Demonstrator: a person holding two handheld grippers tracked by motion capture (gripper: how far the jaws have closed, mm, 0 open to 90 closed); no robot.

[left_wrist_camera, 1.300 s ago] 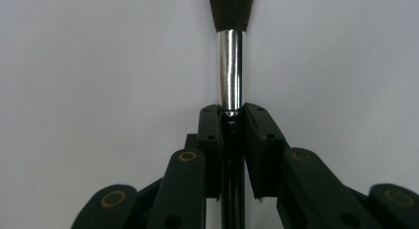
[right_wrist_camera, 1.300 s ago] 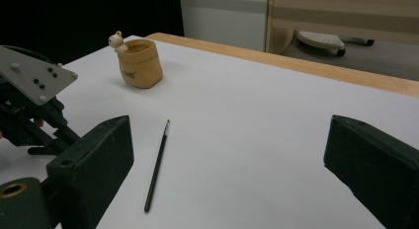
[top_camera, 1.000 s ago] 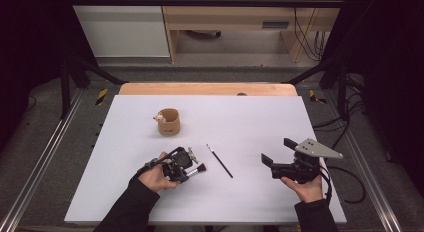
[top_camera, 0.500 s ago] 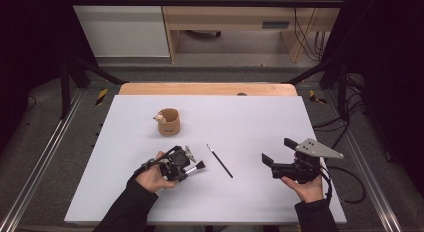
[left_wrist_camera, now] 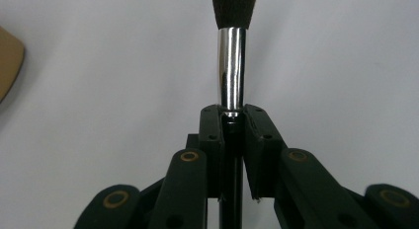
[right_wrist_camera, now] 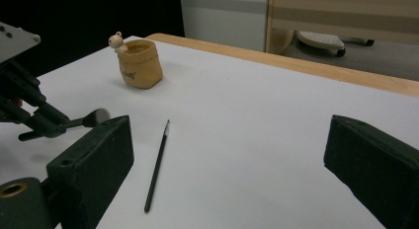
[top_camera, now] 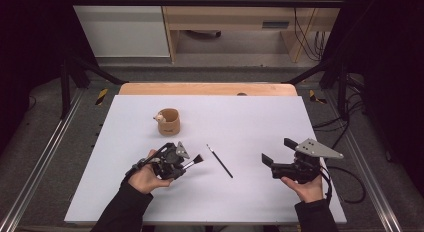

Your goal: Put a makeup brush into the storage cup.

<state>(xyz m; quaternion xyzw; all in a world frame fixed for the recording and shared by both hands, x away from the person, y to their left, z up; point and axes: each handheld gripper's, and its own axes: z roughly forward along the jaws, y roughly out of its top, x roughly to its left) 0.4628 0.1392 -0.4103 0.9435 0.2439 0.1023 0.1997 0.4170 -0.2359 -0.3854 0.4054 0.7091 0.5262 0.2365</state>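
Note:
My left gripper (top_camera: 183, 164) is shut on a makeup brush (top_camera: 195, 161) with a silver ferrule (left_wrist_camera: 231, 66) and dark bristles, held just above the white table. In the left gripper view the jaws clamp the black handle just below the ferrule. A thin black brush (top_camera: 220, 161) lies flat on the table between the two hands; the right gripper view has it as a thin black brush (right_wrist_camera: 156, 165) too. A tan pouch-shaped cup (top_camera: 168, 121) with a small figure on its rim stands behind the left hand. My right gripper (top_camera: 278, 151) is open and holds nothing.
The white table top (top_camera: 260, 122) ends in a wooden strip (top_camera: 207, 88) at the far side. Metal rails run along both sides of the table. Cables trail from the right gripper off the table's right edge.
The left gripper has shifted slightly with the makeup brush in it. The right gripper has stayed still.

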